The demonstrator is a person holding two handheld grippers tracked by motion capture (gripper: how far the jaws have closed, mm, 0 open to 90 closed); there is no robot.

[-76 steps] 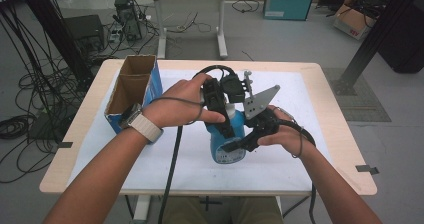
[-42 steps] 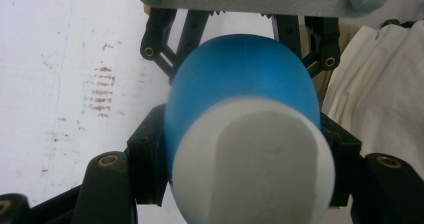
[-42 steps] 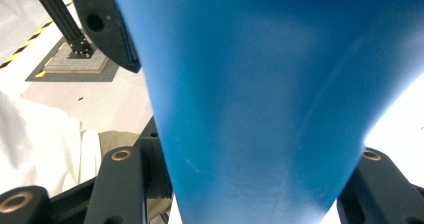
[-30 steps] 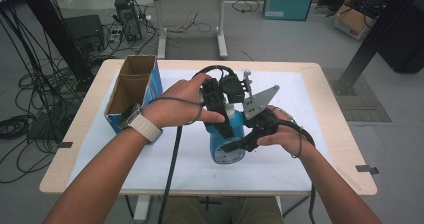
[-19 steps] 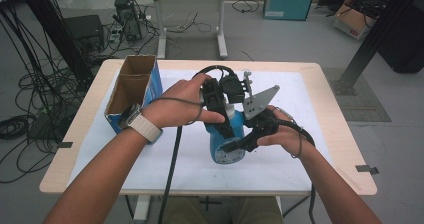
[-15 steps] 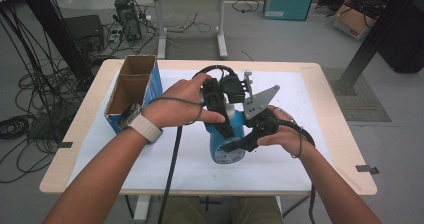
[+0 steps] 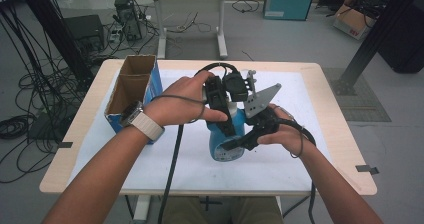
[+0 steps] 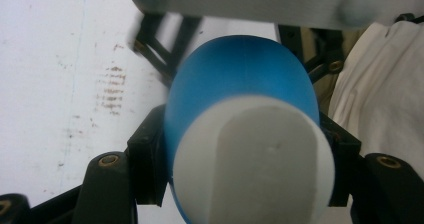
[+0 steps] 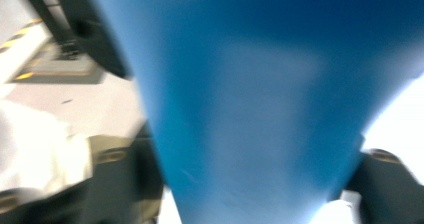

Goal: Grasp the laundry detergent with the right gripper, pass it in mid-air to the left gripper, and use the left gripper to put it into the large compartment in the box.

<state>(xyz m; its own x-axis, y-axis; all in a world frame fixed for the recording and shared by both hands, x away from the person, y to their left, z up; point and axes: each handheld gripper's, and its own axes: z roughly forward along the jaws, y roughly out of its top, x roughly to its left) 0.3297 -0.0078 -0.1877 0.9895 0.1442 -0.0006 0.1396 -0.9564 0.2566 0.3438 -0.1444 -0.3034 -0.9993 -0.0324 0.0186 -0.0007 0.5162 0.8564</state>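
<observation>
1. Watching the table (image 7: 334, 134) first: the blue bottle (image 7: 223, 145) is standing near its middle, toward the near edge, and both tools are meeting on it.
2. Sitting by the left edge, the cardboard box (image 7: 156, 82) is gaping open at the top. The part of the inside I can see is looking bare.
3. Gripping high on the bottle, the left gripper (image 7: 229, 129) is staying clamped on it just below the white cap (image 8: 255, 169).
4. Straddling the lower body, the right gripper (image 7: 241, 142) has just been opening its jaws with the bottle between them. The close view is blurring, so I cannot tell whether the pads are pressing.
5. Risking a tip here: if the right side is letting go, the bottle is hanging on one high grip and could be swinging or slipping.
6. Hiding its contents, the bottle is opaque, and the cap is sitting on.
</observation>
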